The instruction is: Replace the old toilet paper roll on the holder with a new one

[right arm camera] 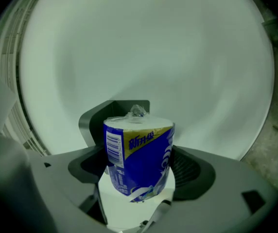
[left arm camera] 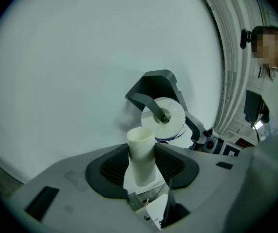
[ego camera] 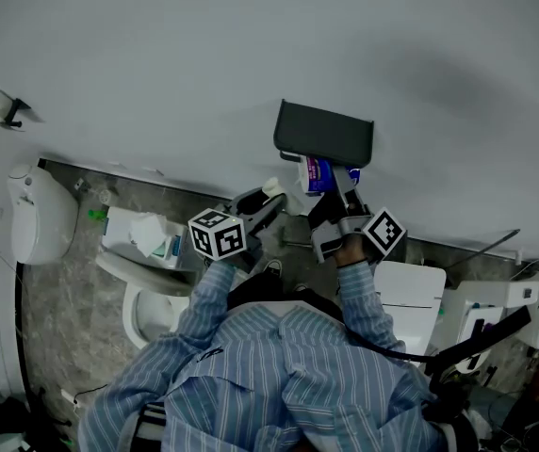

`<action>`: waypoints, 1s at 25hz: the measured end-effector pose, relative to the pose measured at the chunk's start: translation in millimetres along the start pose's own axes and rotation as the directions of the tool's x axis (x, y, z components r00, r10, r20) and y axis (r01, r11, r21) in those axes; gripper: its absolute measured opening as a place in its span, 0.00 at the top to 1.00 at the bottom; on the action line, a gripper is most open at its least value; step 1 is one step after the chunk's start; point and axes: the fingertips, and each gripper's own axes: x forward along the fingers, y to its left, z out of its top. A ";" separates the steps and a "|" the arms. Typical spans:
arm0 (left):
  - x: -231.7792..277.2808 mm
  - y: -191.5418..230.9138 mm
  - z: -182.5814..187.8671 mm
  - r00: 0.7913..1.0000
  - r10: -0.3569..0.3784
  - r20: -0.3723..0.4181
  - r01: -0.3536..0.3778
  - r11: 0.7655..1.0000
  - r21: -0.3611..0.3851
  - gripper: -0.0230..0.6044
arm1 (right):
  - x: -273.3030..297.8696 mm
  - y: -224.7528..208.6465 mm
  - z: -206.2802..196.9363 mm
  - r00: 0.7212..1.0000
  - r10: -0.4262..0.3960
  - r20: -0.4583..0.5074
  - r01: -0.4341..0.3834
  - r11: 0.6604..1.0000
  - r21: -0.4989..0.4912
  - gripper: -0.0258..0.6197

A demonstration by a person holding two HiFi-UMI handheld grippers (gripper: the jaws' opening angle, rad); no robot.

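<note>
A dark grey paper holder (ego camera: pixel 324 132) hangs on the white wall. My right gripper (ego camera: pixel 331 194) is shut on a new roll in blue wrapping (ego camera: pixel 318 173), held just under the holder. In the right gripper view the wrapped roll (right arm camera: pixel 138 157) stands upright between the jaws of the gripper (right arm camera: pixel 139 166), with the holder (right arm camera: pixel 114 111) right behind it. My left gripper (ego camera: pixel 260 205) is shut on an empty cream cardboard tube (left arm camera: pixel 142 154). In the left gripper view the new roll (left arm camera: pixel 165 118) shows end-on, and the holder's arm (left arm camera: pixel 153 89) reaches to its centre.
A toilet (ego camera: pixel 147 295) stands low on the left with a white pack (ego camera: pixel 142 234) on its tank. A white fixture (ego camera: pixel 36 213) hangs on the far-left wall. White equipment (ego camera: pixel 411 299) stands on the right. A person (left arm camera: pixel 270 81) is at the right edge of the left gripper view.
</note>
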 end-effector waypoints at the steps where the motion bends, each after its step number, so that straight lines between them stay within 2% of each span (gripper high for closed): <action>1: -0.9 1.3 0.8 1.000 0.003 0.003 -0.003 1.000 -0.001 0.69 | 1.2 -0.5 -4.2 1.000 0.000 -0.013 0.000 1.000 0.001 0.34; 5: -4.4 3.7 3.7 1.000 0.006 0.009 -0.006 1.000 -0.002 0.69 | 5.4 -1.1 -26.4 0.997 -0.005 -0.075 0.005 1.000 -0.008 0.34; 11: -10.8 5.8 1.8 1.000 0.011 0.014 -0.011 1.000 -0.001 0.69 | 14.1 -1.3 -52.6 0.985 -0.023 -0.169 0.007 0.996 -0.091 0.34; 25: -21.4 6.7 0.8 0.999 0.029 0.031 -0.029 1.000 -0.005 0.69 | 13.9 -2.1 -53.3 0.979 -0.024 -0.204 -0.006 0.989 -0.145 0.34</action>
